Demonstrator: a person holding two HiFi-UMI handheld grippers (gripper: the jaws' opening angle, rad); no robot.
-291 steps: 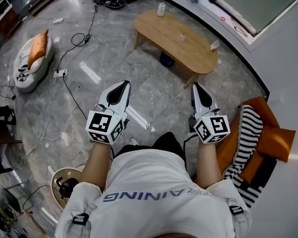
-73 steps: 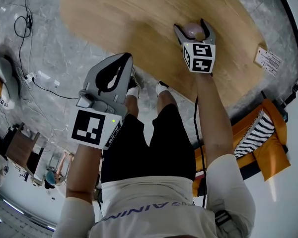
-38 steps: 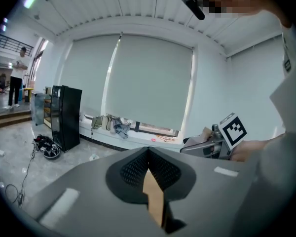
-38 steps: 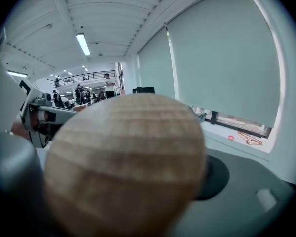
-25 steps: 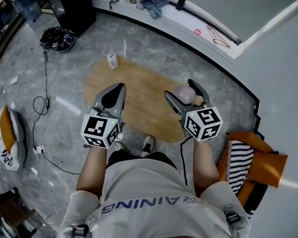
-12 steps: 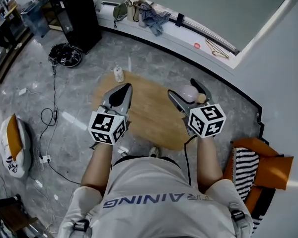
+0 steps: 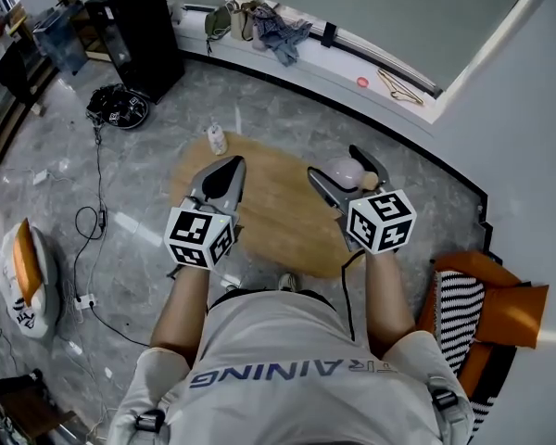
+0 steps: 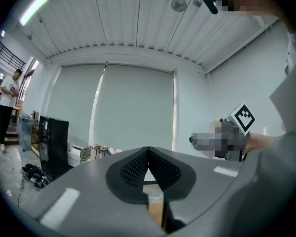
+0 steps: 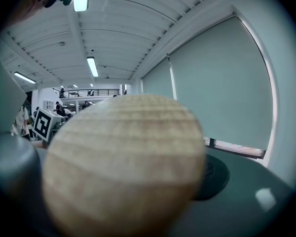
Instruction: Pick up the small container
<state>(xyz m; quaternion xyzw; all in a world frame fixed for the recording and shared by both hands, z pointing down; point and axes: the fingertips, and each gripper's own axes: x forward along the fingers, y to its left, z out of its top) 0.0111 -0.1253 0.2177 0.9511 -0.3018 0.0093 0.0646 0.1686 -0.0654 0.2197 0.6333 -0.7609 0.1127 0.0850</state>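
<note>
The small container (image 7: 339, 171), a pale pink pot with a round wooden lid (image 7: 370, 184), is held high above the oval wooden table (image 7: 278, 225). My right gripper (image 7: 343, 176) is shut on it, one jaw on each side. In the right gripper view the wooden lid (image 9: 123, 167) fills most of the picture, with a dark pad (image 9: 213, 177) behind it. My left gripper (image 7: 221, 180) hangs over the table's left part, shut and empty; its jaw tips meet in the left gripper view (image 8: 148, 153).
A small white bottle (image 7: 217, 139) stands at the table's far left end. Around it lie a black cabinet (image 7: 134, 31), a black round device (image 7: 118, 106), floor cables (image 7: 97, 221), a white seat with an orange cushion (image 7: 23, 272), and an orange chair with a striped cloth (image 7: 486, 304).
The container came up off the table in my right gripper and stays held. Over the last second the table has dropped farther below; both grippers keep their places in view.
</note>
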